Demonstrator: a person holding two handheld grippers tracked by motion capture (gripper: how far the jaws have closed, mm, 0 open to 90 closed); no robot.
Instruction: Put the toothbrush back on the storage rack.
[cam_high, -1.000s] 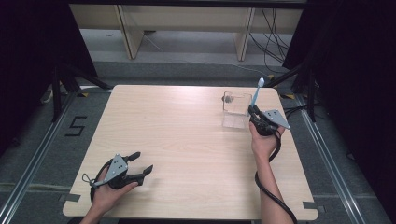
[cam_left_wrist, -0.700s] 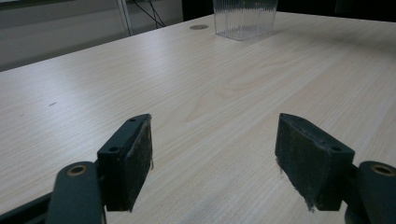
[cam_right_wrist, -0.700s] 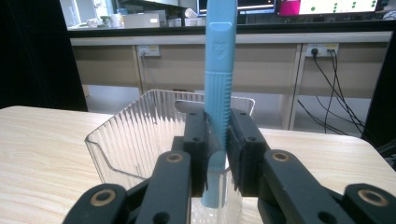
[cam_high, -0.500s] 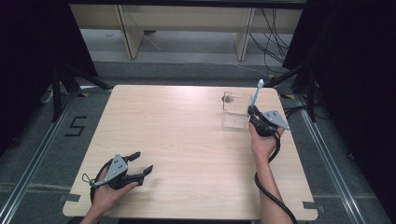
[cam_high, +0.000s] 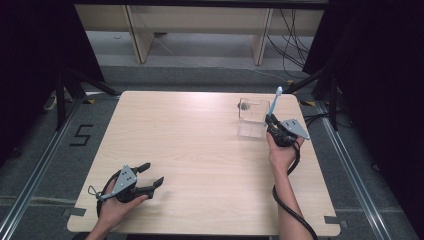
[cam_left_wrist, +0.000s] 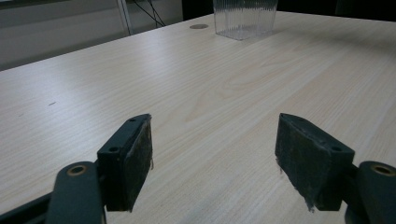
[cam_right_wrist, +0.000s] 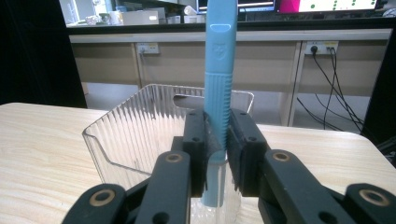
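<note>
- Toothbrush (cam_high: 273, 102), light blue: clamped upright between the jaws of the right gripper (cam_high: 272, 123), head uppermost, toward 2 o'clock on the table (cam_high: 200, 150) in the high view.
- Right gripper: closed on the toothbrush handle; held in the person's right hand (cam_high: 281, 152), just beside the right edge of the clear container (cam_high: 252, 117).
- Clear container: ribbed, transparent, open-topped; stands on the table at the 9 o'clock side of the toothbrush in the high view.
- Left gripper (cam_high: 150, 177): jaws spread wide, nothing between them; held in the left hand (cam_high: 115, 205) at 7 o'clock on the table, well apart from the toothbrush.
- Right gripper view: shows the ribbed grip of the toothbrush (cam_right_wrist: 218, 93) pinched between the pads, its lower end hanging below them, with the container (cam_right_wrist: 140, 130) directly behind; such detail is too small to tell from above.
- Left gripper view: shows both pads (cam_left_wrist: 140, 154) low over bare wood grain, with the container (cam_left_wrist: 245, 18) far off at 12 o'clock.
</note>
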